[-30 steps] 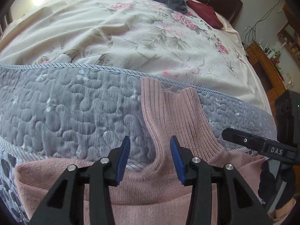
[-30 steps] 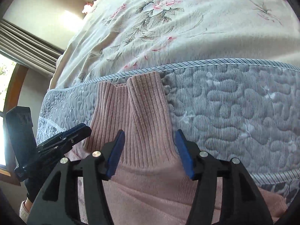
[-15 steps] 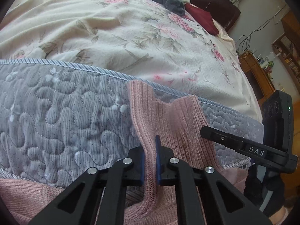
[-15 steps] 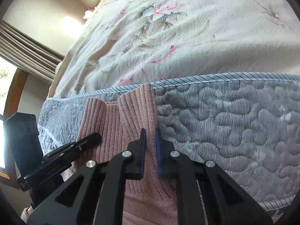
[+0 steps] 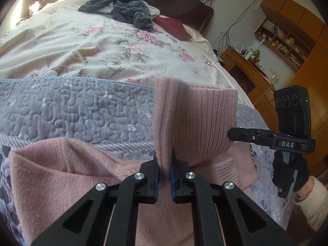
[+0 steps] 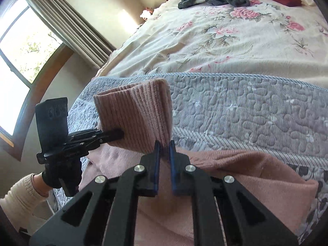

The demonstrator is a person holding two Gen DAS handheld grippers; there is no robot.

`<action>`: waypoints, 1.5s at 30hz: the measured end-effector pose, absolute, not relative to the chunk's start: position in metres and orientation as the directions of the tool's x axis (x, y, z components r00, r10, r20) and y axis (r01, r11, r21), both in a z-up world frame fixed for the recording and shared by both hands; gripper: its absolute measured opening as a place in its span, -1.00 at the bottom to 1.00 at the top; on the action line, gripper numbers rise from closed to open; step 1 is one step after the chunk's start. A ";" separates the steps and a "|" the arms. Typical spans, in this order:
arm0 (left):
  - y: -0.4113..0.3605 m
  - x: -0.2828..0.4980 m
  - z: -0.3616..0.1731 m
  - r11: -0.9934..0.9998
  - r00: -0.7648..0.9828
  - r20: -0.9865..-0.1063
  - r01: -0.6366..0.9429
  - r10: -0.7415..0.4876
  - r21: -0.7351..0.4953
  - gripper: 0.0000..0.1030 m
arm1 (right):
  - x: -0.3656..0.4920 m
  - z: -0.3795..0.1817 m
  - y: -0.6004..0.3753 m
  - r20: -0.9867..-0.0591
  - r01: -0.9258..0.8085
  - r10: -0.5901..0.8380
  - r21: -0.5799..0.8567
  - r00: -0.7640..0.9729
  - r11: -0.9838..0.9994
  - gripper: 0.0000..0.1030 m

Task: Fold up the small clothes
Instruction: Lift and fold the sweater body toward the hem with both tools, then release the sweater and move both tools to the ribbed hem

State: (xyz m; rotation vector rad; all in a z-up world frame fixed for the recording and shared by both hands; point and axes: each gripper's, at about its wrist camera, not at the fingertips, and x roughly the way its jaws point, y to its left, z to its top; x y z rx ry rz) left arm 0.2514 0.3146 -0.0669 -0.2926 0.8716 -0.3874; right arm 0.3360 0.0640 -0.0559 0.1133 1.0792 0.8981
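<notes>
A pink knit sweater (image 5: 61,170) lies on the grey quilted blanket (image 5: 78,110) at the near edge of the bed. Its ribbed collar (image 5: 196,119) is lifted off the blanket and stands up between both grippers. My left gripper (image 5: 165,164) is shut on the collar's left edge. My right gripper (image 6: 164,151) is shut on the collar's right edge (image 6: 162,110). In the left wrist view the right gripper (image 5: 231,135) comes in from the right, touching the collar. The left gripper (image 6: 121,135) shows in the right wrist view, pinching the collar from the left.
A cream floral bedspread (image 5: 98,47) covers the bed beyond the blanket. Grey clothes (image 5: 125,10) and a dark red cushion (image 5: 174,27) lie near the headboard. A wooden desk and shelves (image 5: 266,57) stand to the right. A curtained window (image 6: 24,47) is on the left.
Both grippers went from open to shut on the sweater's ribbed collar, then lifted it up and toward me, off the blanket. The view now takes in more of the room.
</notes>
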 end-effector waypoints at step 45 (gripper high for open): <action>0.335 0.192 -0.136 0.835 0.408 -0.782 -0.080 -0.471 -0.545 -0.81 | 0.262 -0.146 0.031 -0.775 -0.281 0.632 0.610 -0.015 0.741 -0.76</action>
